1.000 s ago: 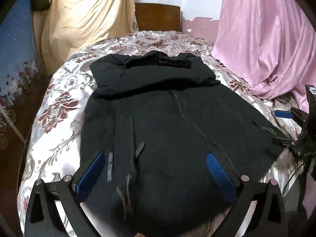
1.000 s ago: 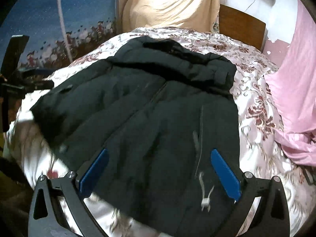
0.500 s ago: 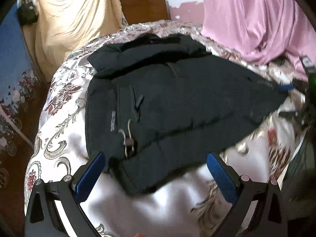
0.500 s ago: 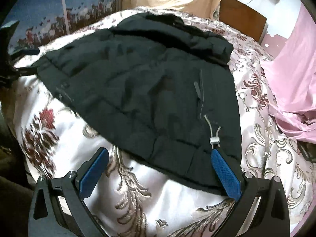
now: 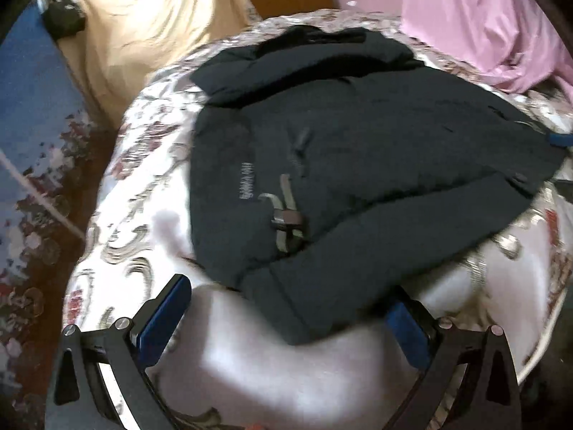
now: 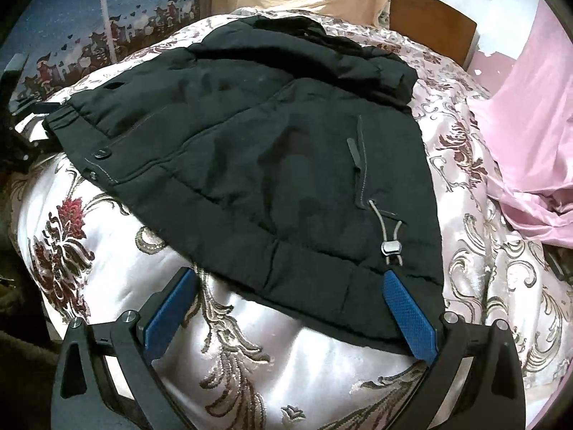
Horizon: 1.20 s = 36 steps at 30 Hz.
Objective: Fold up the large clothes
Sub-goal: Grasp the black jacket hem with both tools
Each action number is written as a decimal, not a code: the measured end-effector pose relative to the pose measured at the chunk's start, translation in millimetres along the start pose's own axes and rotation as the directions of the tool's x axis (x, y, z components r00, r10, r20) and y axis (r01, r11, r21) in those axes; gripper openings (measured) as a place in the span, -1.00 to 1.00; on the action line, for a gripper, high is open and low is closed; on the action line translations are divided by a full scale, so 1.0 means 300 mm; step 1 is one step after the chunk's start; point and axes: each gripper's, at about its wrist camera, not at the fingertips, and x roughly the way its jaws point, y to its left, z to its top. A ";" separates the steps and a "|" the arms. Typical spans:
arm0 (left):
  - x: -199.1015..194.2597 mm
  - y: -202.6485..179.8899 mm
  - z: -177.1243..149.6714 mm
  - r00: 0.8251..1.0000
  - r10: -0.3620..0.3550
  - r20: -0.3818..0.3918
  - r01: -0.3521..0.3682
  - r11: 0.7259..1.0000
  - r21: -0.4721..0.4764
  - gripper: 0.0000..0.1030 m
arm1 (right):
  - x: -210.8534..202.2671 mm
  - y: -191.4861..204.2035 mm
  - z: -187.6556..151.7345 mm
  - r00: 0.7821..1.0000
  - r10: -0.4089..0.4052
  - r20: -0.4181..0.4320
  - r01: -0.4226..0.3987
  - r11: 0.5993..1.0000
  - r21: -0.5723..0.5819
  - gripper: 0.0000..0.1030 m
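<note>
Both pairs of jaws gape wide and hold nothing: the left gripper (image 5: 283, 319) and the right gripper (image 6: 286, 308) hover at the near hem of the black jacket (image 6: 250, 150), which lies spread on the floral bedspread (image 6: 118, 279). Its toggle cord (image 6: 390, 243) sits just beyond the right fingers. I'd pinch hem corners squarely, keeping the cord clear. A second ago both grippers stood over the coat's body; now they've backed off, baring bedspread.
</note>
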 end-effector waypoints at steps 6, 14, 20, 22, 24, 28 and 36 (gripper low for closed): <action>-0.030 -0.002 0.007 0.996 0.076 0.057 -0.077 0.997 0.026 1.00 | -0.006 0.011 -0.009 0.996 -0.089 0.002 0.089 0.993 -0.081 0.97; -0.067 -0.001 0.046 0.991 0.039 0.126 -0.043 0.998 0.034 0.22 | 0.021 0.064 0.036 0.974 -0.225 0.020 0.223 0.943 -0.245 0.97; -0.063 -0.020 0.063 0.991 -0.021 0.133 0.015 0.999 0.046 -0.29 | 0.009 0.081 0.045 0.968 -0.245 0.055 0.250 0.926 -0.284 0.77; -0.062 -0.023 0.064 0.991 -0.034 0.132 0.029 0.999 0.041 -0.36 | -0.004 0.093 0.037 0.975 -0.214 0.066 0.224 0.929 -0.296 0.30; -0.063 -0.021 0.065 0.990 -0.052 0.130 0.049 0.998 0.030 -0.43 | -0.012 0.108 0.028 0.979 -0.189 0.079 0.205 0.929 -0.307 -0.03; -0.065 -0.024 0.067 0.990 -0.054 0.129 0.050 0.998 0.034 -0.49 | -0.018 0.125 0.017 0.980 -0.165 0.115 0.192 0.938 -0.289 -0.61; -0.085 -0.032 0.066 0.989 -0.045 0.144 0.043 0.999 0.019 -0.66 | -0.060 0.096 0.013 0.976 -0.120 0.184 0.152 0.974 -0.170 -0.87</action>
